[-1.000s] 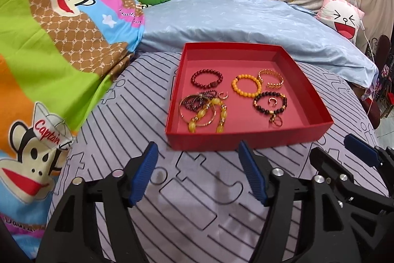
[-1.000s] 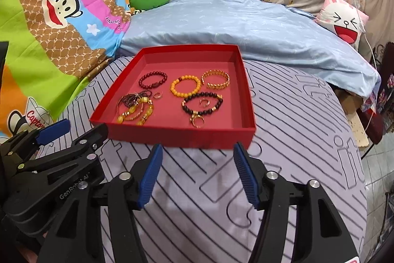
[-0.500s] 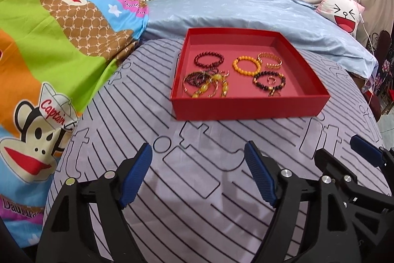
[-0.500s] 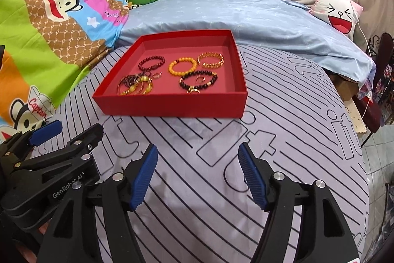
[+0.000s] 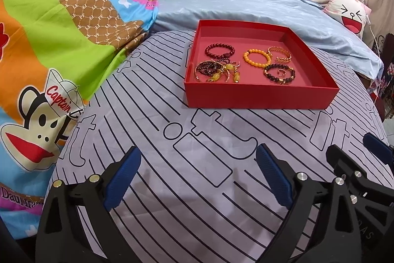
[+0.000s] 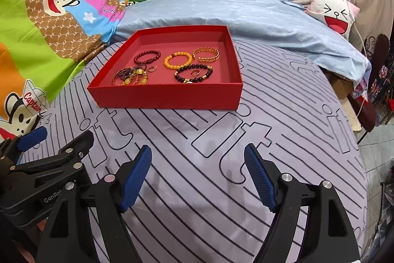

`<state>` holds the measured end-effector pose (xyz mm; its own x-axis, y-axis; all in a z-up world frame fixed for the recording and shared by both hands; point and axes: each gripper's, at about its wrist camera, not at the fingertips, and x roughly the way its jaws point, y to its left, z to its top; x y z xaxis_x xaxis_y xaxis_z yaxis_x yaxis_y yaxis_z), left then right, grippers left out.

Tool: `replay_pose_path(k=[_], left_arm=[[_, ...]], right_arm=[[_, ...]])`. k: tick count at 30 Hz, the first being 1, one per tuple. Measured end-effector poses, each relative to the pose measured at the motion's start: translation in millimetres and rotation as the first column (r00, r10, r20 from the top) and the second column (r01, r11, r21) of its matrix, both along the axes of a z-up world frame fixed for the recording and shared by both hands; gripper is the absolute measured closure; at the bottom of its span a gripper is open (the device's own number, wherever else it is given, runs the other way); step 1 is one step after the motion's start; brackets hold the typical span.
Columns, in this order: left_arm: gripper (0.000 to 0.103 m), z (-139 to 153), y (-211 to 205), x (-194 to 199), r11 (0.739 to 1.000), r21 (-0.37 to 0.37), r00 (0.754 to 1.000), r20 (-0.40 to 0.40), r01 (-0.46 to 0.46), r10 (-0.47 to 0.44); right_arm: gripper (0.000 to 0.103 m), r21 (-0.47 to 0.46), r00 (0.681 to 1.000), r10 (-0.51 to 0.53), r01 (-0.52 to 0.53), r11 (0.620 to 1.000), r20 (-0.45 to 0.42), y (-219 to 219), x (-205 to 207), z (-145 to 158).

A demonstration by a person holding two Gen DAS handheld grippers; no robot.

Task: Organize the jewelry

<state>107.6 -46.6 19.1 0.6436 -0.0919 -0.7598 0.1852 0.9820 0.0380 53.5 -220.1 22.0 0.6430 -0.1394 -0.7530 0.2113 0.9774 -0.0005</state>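
Red tray on striped bedsheet: bracelets, possibly small rings, all inside. Left tongs and right tongs wide open, empty, now drawn back; sorting likely finished.

Tray sits on bedsheet, ahead of both grippers. Bracelets lie inside tray, toward its left and middle. Blanket behind tray; cushion far right.
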Motion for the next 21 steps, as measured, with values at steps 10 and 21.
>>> replay_pose_path(k=[10,21], left_arm=[[0.012,3.8,0.3,4.6,1.0,0.002,1.0,-0.005,-0.004,0.004],[0.012,5.0,0.1,10.0,1.0,0.019,1.0,0.003,-0.018,0.018]], right_arm=[[0.026,0.003,1.0,-0.003,0.003,1.0,0.002,-2.5,4.2,2.8],[0.026,0.008,1.0,0.006,-0.006,1.0,-0.002,-1.7,11.1,1.2]])
